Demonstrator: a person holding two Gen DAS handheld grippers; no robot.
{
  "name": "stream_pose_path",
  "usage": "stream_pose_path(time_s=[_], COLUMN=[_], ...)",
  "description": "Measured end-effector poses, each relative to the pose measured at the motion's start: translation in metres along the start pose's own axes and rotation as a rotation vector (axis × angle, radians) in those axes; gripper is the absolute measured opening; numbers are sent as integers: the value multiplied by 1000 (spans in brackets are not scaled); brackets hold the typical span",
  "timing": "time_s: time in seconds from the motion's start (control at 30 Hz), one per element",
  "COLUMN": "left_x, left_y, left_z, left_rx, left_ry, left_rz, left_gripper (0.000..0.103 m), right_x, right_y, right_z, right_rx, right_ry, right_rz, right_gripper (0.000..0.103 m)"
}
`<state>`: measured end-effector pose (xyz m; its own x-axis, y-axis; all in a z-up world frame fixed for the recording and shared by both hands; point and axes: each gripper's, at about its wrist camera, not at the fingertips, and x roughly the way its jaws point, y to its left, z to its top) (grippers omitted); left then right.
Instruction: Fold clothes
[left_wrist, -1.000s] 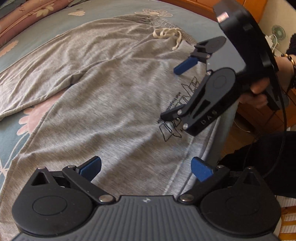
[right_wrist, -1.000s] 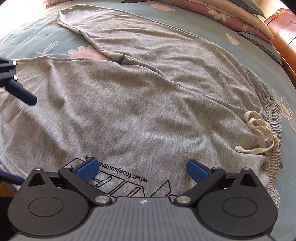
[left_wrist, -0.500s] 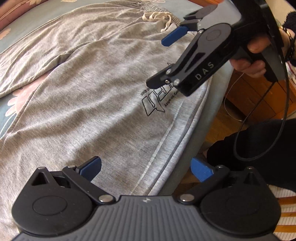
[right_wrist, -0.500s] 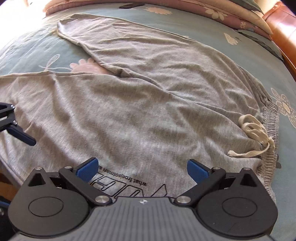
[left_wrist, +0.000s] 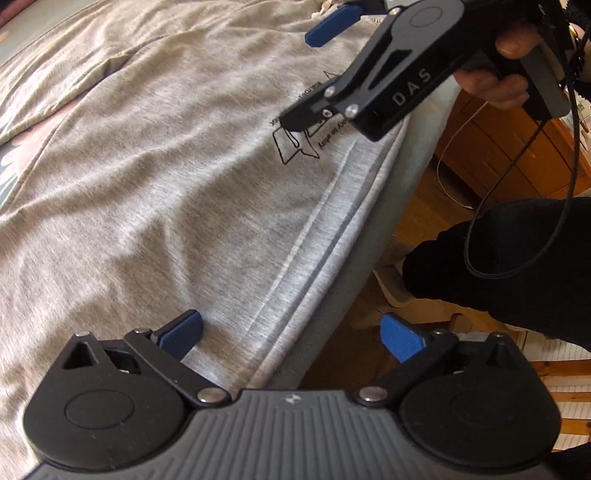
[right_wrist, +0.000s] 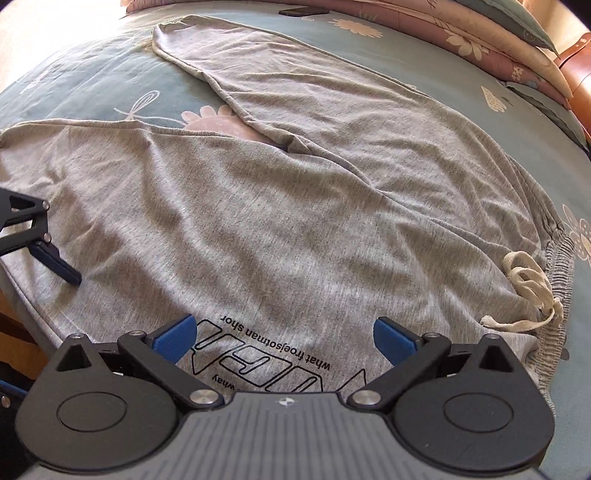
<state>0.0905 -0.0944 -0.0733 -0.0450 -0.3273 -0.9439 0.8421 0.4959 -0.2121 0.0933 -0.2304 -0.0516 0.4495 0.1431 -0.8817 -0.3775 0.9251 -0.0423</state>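
Both grippers, left (left_wrist: 291, 332) and right (right_wrist: 282, 338), are held wide open, nothing gripped. Grey sweatpants (right_wrist: 295, 221) are spread flat on floral bedsheet (right_wrist: 92, 85), drawstring (right_wrist: 528, 288) at waistband.

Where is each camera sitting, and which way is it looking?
Left wrist: sits on the left gripper, looking along the near edge of the bed over the grey trousers; it shows the open right gripper and the hand holding it.
Right wrist: sits on the right gripper, looking across the trousers toward the pillows; one left-gripper finger pokes in.
Both views share: the black printed lettering and the drawstring.
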Motion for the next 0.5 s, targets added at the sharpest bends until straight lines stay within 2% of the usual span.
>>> stream_pose_path(time_s=[0.03, 0.1, 0.2, 0.33, 0.5], left_x=[-2, -11, -30, -40, -31], left_y=[2, 10, 26, 55, 82], left_z=[1, 4, 10, 16, 20], left_rx=[-16, -56, -87, -144, -281], left_ry=[11, -11, -89, -147, -162], left_rz=[-38, -52, 57, 180, 217], left_gripper=[102, 102, 102, 102, 102], right_x=[0, -1, -4, 1, 22], right_y=[-1, -1, -3, -9, -10], right_z=[1, 3, 9, 20, 28], right_rx=[8, 17, -1, -36, -65], right_ry=[0, -5, -36, -75, -97], right_rz=[4, 2, -47, -149, -222], right_gripper=[103, 103, 103, 103, 103])
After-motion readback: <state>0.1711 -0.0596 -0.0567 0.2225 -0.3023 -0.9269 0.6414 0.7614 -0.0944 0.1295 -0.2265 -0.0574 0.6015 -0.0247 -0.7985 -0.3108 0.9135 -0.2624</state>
